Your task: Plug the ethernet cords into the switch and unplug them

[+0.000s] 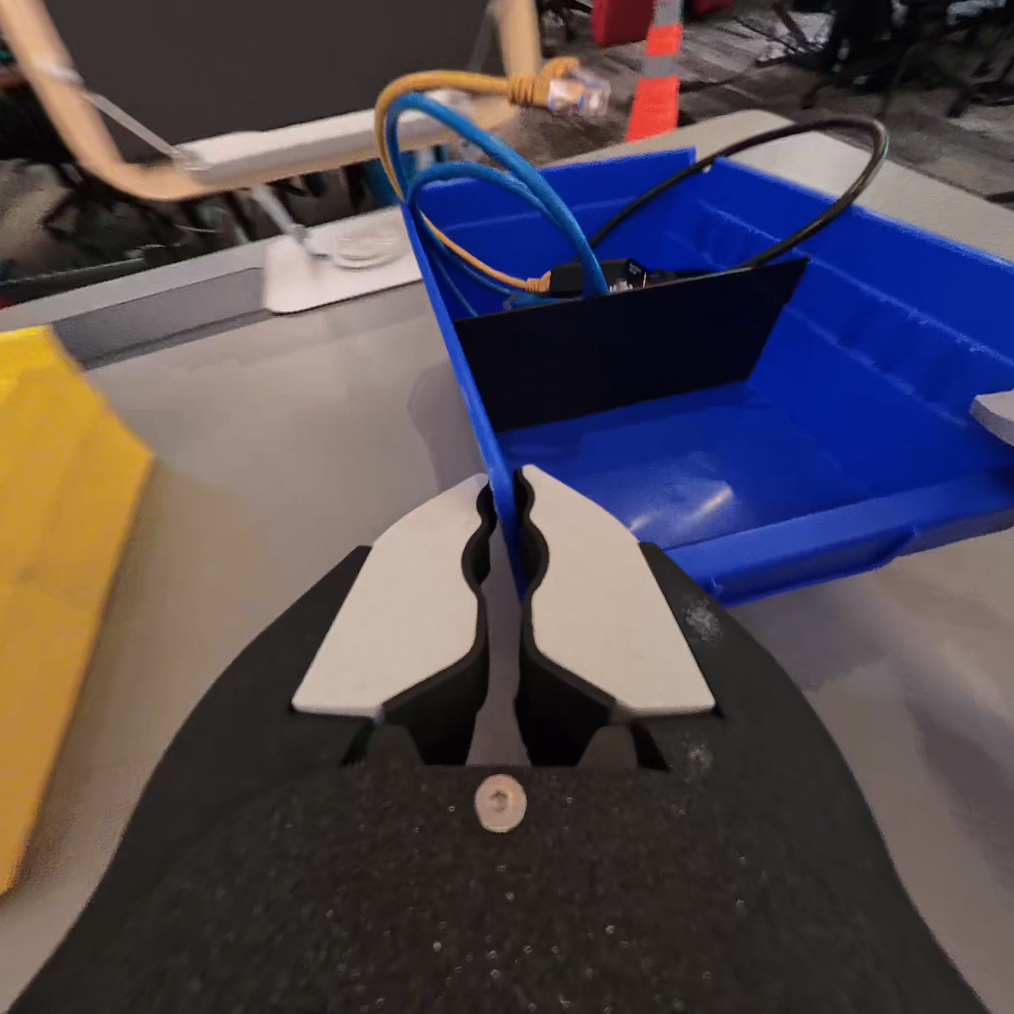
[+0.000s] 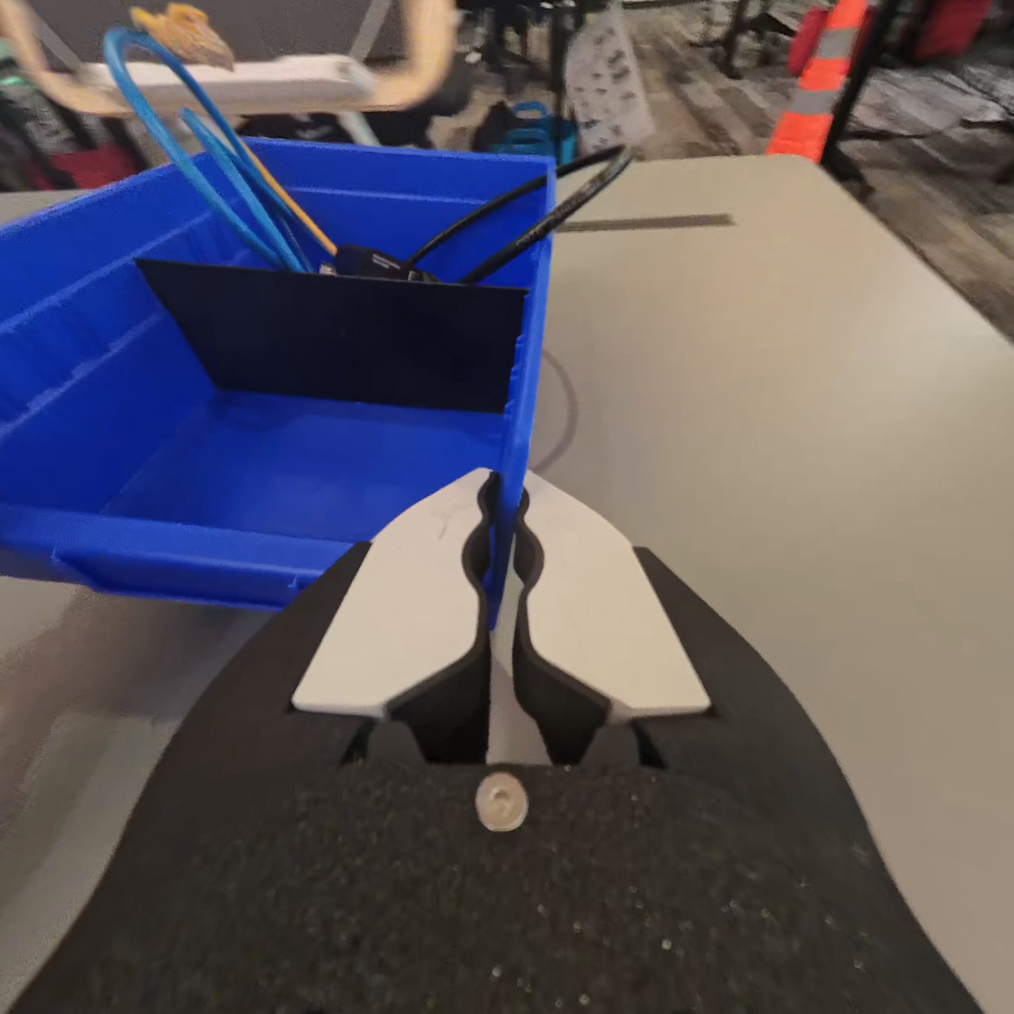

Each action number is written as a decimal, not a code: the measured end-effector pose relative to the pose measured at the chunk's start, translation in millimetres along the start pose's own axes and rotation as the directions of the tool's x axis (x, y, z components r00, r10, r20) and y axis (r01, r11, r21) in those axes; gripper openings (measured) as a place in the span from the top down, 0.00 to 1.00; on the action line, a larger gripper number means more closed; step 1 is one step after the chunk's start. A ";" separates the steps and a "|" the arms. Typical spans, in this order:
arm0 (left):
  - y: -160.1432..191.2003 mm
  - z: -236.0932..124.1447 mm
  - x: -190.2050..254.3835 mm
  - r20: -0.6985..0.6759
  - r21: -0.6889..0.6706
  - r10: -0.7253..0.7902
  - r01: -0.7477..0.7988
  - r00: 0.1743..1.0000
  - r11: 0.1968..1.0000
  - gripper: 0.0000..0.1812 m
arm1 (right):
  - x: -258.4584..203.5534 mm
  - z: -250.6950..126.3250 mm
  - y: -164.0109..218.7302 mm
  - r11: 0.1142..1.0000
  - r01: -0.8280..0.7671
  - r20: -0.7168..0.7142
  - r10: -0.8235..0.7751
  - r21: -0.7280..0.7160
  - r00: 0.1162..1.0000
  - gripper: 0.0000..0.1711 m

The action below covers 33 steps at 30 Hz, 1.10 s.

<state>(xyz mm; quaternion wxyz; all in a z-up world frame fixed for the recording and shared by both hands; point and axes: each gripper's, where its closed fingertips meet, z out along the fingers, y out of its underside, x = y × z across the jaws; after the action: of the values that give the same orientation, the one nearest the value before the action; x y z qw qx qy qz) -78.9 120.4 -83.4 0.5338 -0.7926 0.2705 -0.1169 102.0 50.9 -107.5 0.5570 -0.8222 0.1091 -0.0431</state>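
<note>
A blue bin (image 1: 856, 351) (image 2: 110, 329) sits on a grey table, split by a black divider (image 1: 620, 362) (image 2: 351, 340). Behind the divider lies a black switch (image 1: 614, 277) (image 2: 373, 262). A yellow cord (image 1: 439, 82) loops up from it to a free clear plug (image 1: 579, 96). Blue cords (image 1: 516, 181) (image 2: 181, 137) and a black cord (image 1: 779, 164) (image 2: 527, 203) loop up from it too. My left gripper (image 1: 505, 483) is shut on the bin's left wall. My right gripper (image 2: 505, 483) is shut on the bin's right wall; its fingertip (image 1: 993, 420) shows at the right edge of the left wrist view.
A yellow bin (image 1: 49, 548) stands to the left on the table (image 2: 768, 439). A white stand base (image 1: 334, 274) lies behind the blue bin. An orange cone (image 1: 658, 71) (image 2: 817, 82) stands on the floor beyond the table. About 20 cm separates my left fingertips from my right.
</note>
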 end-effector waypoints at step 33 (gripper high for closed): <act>167.5 -151.8 -411.1 0.252 -0.144 -0.324 0.366 0.912 0.919 0.85 | -201.4 -85.9 86.8 0.962 0.250 0.718 -0.099 -0.107 0.689 0.88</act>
<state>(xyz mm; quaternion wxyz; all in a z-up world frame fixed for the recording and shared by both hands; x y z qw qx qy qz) -541.5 181.6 -132.0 0.4541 -0.8829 0.0739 -0.0939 -121.8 -12.0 -145.3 0.4653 -0.8331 -0.1878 0.2329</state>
